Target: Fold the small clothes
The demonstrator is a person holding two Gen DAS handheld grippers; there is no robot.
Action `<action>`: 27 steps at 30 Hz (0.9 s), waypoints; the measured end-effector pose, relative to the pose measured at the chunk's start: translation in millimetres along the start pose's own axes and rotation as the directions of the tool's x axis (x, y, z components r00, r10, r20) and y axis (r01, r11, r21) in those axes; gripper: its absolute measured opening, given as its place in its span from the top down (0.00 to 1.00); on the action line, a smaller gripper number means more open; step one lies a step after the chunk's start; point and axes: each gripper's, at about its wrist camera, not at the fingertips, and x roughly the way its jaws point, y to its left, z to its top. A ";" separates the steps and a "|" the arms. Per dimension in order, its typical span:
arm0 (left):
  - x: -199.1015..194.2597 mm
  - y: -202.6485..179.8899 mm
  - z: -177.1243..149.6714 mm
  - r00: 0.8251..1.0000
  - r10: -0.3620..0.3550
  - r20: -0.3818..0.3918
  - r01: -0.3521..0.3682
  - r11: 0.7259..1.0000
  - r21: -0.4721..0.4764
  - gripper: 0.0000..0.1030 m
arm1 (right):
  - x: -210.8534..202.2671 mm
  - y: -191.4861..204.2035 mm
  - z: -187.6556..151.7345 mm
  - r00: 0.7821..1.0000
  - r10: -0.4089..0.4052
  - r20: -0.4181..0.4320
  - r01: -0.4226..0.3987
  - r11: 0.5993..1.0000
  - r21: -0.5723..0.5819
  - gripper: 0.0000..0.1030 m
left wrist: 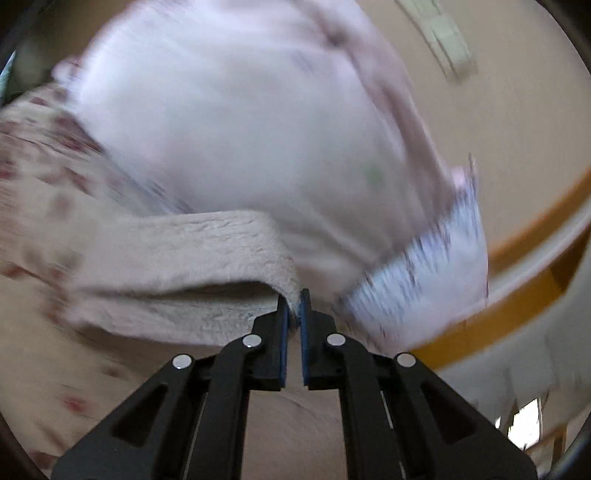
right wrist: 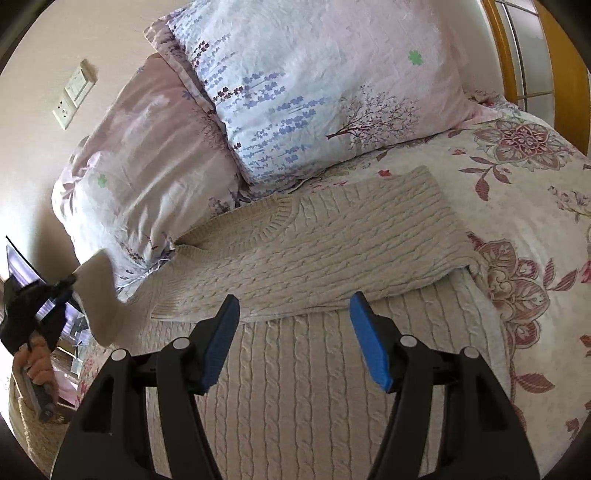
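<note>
A cream cable-knit sweater [right wrist: 314, 266] lies on the floral bed, its right sleeve folded across the chest. My left gripper [left wrist: 294, 306] is shut on the sweater's left sleeve [left wrist: 207, 258] and holds it lifted off the bed; the left wrist view is motion-blurred. In the right wrist view the left gripper [right wrist: 64, 286] shows at the left edge with the sleeve end [right wrist: 101, 295] hanging from it. My right gripper [right wrist: 295, 317] is open and empty, just above the sweater's body below the folded sleeve.
Two floral pillows [right wrist: 314, 85] [right wrist: 147, 166] lean at the head of the bed, right behind the sweater. The floral bedspread [right wrist: 517, 184] extends to the right. A wooden bed frame [right wrist: 498, 22] and a wall with sockets [right wrist: 74, 96] stand behind.
</note>
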 end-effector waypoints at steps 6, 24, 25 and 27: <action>96.0 -41.4 -74.1 0.973 0.029 -0.230 0.005 0.989 0.145 0.95 | -1.1 -1.2 2.2 0.999 -0.038 -0.009 0.037 0.998 -0.044 0.38; 24.8 73.8 -45.5 0.979 0.154 -0.134 -0.154 0.988 0.011 0.68 | 63.5 183.2 -23.2 0.962 0.160 -0.221 -0.267 0.728 -0.632 0.52; 27.0 80.0 -44.7 0.976 0.165 -0.142 -0.167 0.986 -0.003 0.70 | 74.5 196.7 -30.2 0.960 0.153 -0.234 -0.272 0.699 -0.661 0.53; 28.4 86.8 -43.8 0.974 0.171 -0.151 -0.176 0.984 -0.022 0.81 | 94.0 216.7 -42.4 0.957 0.136 -0.256 -0.280 0.657 -0.700 0.54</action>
